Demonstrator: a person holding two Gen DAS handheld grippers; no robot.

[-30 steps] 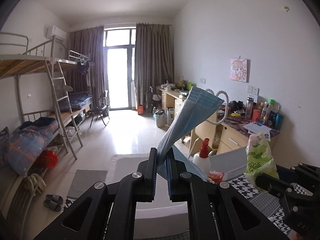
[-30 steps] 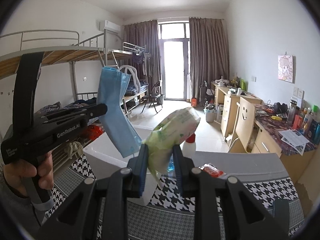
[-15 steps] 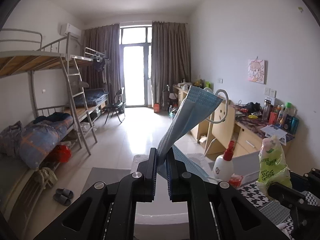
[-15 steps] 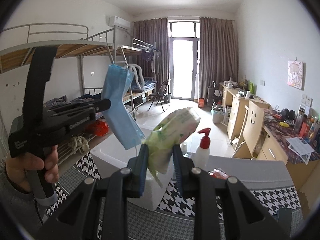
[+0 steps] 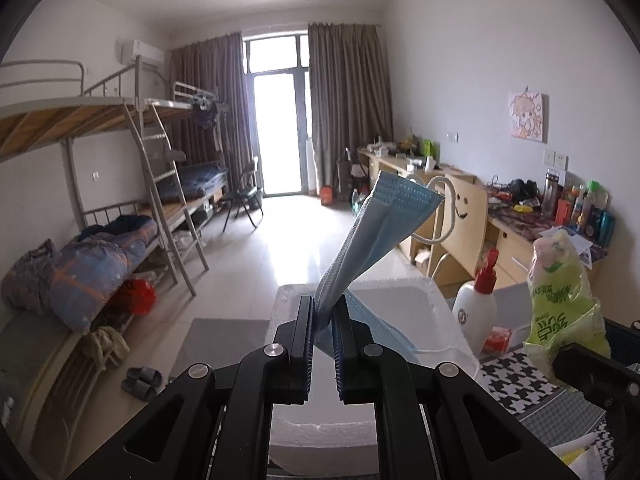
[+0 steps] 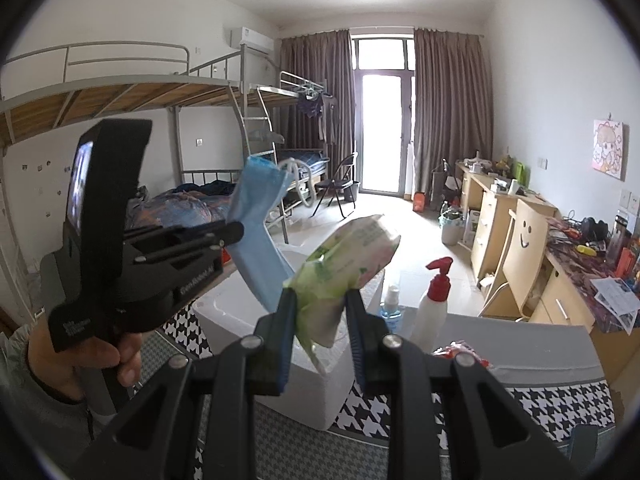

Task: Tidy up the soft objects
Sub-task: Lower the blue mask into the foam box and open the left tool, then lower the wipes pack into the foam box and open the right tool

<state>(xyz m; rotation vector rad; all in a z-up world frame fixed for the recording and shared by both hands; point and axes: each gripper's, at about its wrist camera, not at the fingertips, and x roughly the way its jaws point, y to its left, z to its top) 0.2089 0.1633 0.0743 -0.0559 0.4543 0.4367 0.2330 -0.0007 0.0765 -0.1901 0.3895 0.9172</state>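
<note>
Two soft things are being held in the air above a white foam box (image 5: 432, 300): a blue face mask (image 5: 384, 232) is sticking up from the left hand-held gripper (image 5: 323, 320), whose jaws are clamping it tight, and a green tissue pack (image 6: 344, 264) is being squeezed by the right hand-held gripper (image 6: 320, 312). Beside the box, a red-pump bottle (image 6: 434, 300) is standing on the houndstooth-covered counter (image 6: 540, 404).

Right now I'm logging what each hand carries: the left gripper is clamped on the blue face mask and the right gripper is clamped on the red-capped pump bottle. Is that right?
Not quite. The left gripper is clamped on the blue face mask, but the right gripper is clamped on the green tissue pack. The right wrist view shows the red-capped pump bottle standing free on the table behind it.
</note>
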